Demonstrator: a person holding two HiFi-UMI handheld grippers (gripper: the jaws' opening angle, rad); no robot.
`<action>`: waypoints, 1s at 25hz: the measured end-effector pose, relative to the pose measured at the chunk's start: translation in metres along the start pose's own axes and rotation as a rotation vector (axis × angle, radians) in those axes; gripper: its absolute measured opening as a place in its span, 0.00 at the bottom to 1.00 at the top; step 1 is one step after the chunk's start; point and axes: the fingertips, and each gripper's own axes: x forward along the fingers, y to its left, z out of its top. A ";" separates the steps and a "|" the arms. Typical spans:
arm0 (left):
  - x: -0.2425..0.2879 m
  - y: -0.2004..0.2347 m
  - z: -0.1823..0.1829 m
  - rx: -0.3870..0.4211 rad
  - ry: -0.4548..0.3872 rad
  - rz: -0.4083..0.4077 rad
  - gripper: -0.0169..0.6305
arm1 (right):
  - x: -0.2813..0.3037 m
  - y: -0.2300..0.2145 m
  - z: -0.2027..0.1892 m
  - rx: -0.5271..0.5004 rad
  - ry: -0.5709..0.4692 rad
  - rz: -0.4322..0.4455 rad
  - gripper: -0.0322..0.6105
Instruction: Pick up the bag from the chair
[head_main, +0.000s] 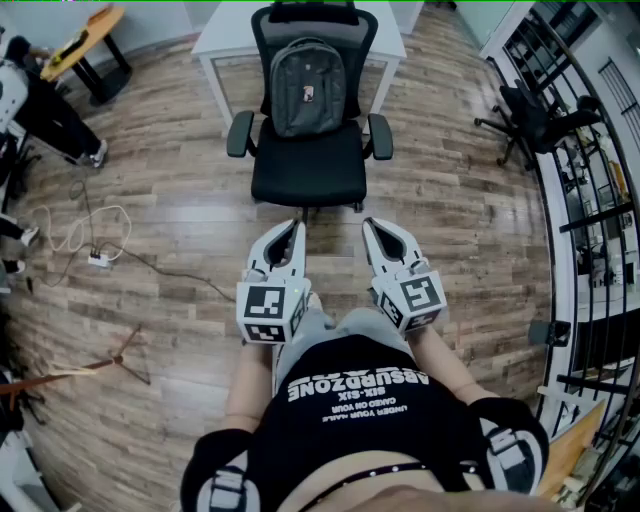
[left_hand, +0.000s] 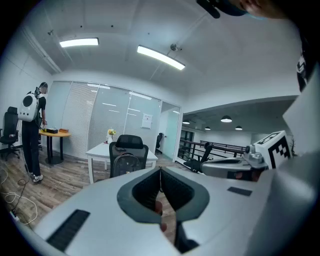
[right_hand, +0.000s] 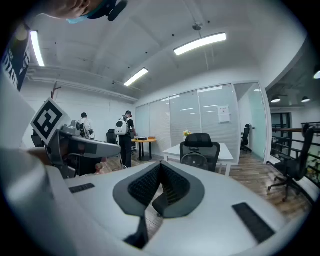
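Observation:
A grey backpack (head_main: 308, 88) stands upright on the seat of a black office chair (head_main: 307, 165), leaning on its backrest. Both grippers are held close to my body, well short of the chair. My left gripper (head_main: 292, 230) and right gripper (head_main: 372, 228) point at the chair, side by side, jaws shut with nothing between them. In the left gripper view the jaws (left_hand: 160, 173) meet, and the backpack (left_hand: 128, 163) on the chair (left_hand: 129, 145) is far ahead. The right gripper (right_hand: 160, 168) view shows closed jaws too, with the backpack (right_hand: 195, 161) ahead to the right.
A white table (head_main: 222, 42) stands right behind the chair. Another black chair (head_main: 530, 115) and a railing (head_main: 590, 205) are at the right. Cables and a power strip (head_main: 97, 259) lie on the wood floor at left. A person (head_main: 45, 105) stands near an orange table (head_main: 88, 40).

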 end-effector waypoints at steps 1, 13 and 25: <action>0.000 -0.001 0.000 0.000 0.004 -0.003 0.06 | 0.000 0.000 0.001 0.002 0.001 0.000 0.08; 0.027 0.019 -0.006 0.022 0.040 -0.020 0.06 | 0.029 -0.013 -0.008 0.044 -0.020 -0.019 0.08; 0.089 0.046 -0.006 0.023 0.095 -0.010 0.06 | 0.080 -0.063 -0.011 0.084 -0.017 -0.028 0.08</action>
